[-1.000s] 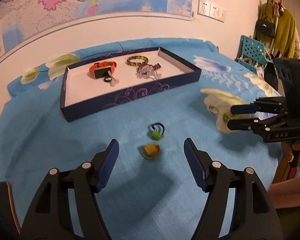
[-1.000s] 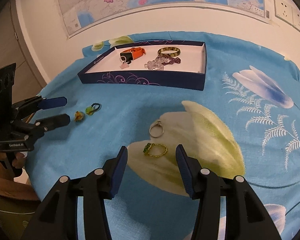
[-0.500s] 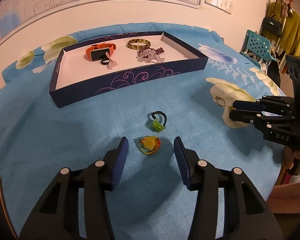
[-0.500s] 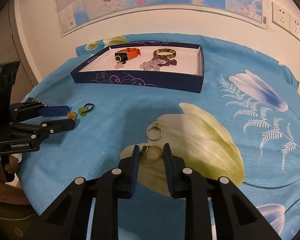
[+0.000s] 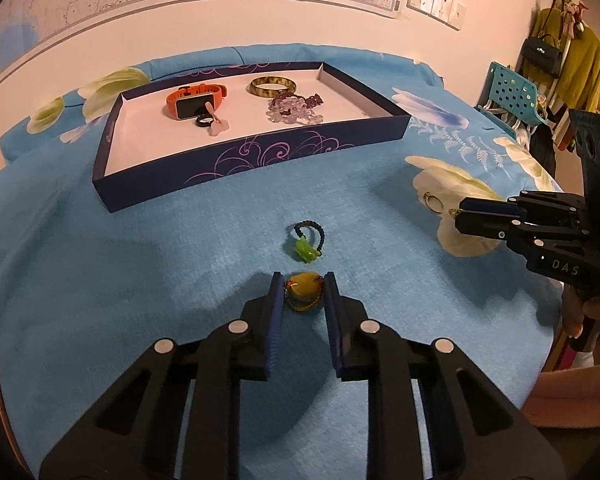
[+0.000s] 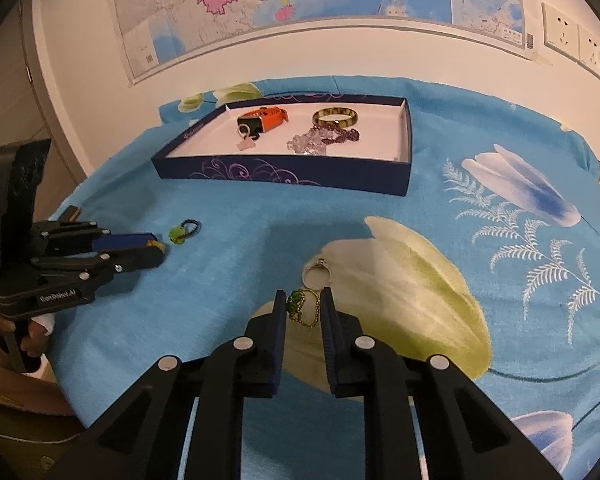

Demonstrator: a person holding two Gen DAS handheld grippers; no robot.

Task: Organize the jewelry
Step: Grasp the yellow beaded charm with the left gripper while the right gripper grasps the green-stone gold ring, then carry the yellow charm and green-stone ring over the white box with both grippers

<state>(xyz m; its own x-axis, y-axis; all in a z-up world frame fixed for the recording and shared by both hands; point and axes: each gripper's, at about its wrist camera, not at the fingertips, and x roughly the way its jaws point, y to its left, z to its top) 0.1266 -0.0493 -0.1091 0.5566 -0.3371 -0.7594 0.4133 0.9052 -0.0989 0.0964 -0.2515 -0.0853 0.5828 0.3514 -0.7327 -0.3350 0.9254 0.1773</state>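
My left gripper (image 5: 303, 294) is shut on a yellow-stone ring (image 5: 304, 291) lying on the blue cloth. Just beyond it lies a green-stone ring (image 5: 309, 239) with a dark band. My right gripper (image 6: 305, 305) is shut on a gold ring with a green stone (image 6: 303, 307). A silver ring (image 6: 317, 274) lies just past its tips. The dark blue tray (image 5: 260, 158) at the back holds an orange watch (image 5: 194, 100), a small charm (image 5: 211, 122), a bangle (image 5: 273, 86) and a purple bead bracelet (image 5: 296, 108).
The blue flowered cloth (image 6: 440, 200) covers the round table up to the wall with a map. A teal chair (image 5: 510, 94) and hanging clothes stand at the right. The table edge runs close below both grippers.
Both grippers have closed from wide open onto their rings: the left on the yellow-stone ring, the right on the gold green-stone ring. Both also moved forward and lower.
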